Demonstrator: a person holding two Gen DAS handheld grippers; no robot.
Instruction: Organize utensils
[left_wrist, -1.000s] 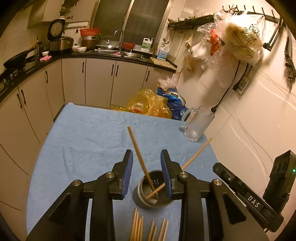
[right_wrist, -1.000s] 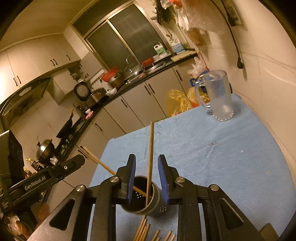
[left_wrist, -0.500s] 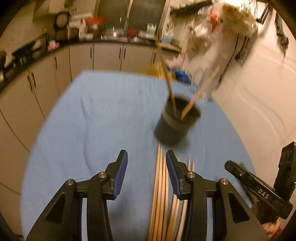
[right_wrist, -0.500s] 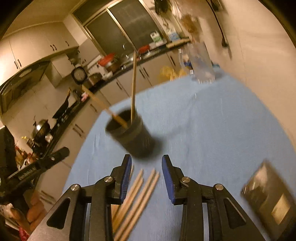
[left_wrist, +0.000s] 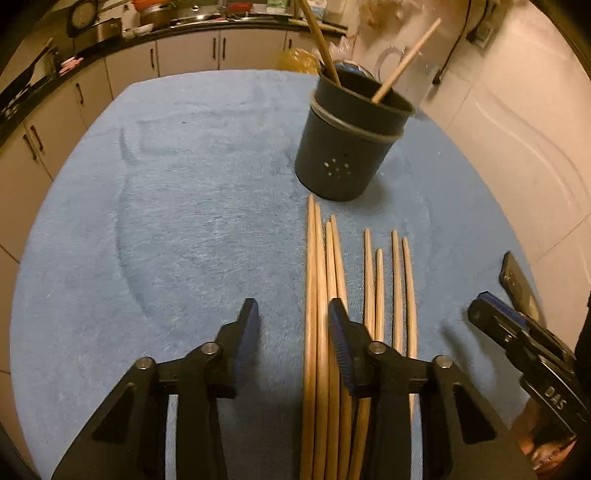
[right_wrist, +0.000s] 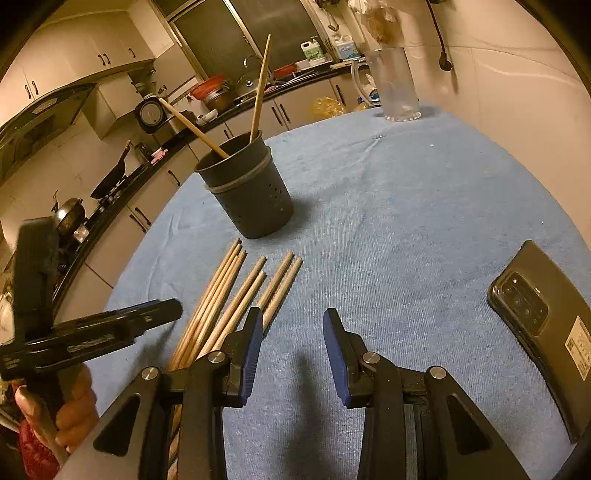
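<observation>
- My left gripper sits at the lower middle of its view, jaws wide and holding nothing; a second ago they flanked the holder, now they have pulled back over the blue cloth.
- The loose chopsticks lie side by side on the cloth, running from the frame's bottom edge up toward the holder; the leftmost ones pass between my left jaws.
- The dark utensil holder now stands upright in the upper right of centre, with two chopsticks leaning in it.
- My right gripper is also withdrawn, jaws wide, empty, over bare cloth.
- A phone lies at the right edge.
</observation>
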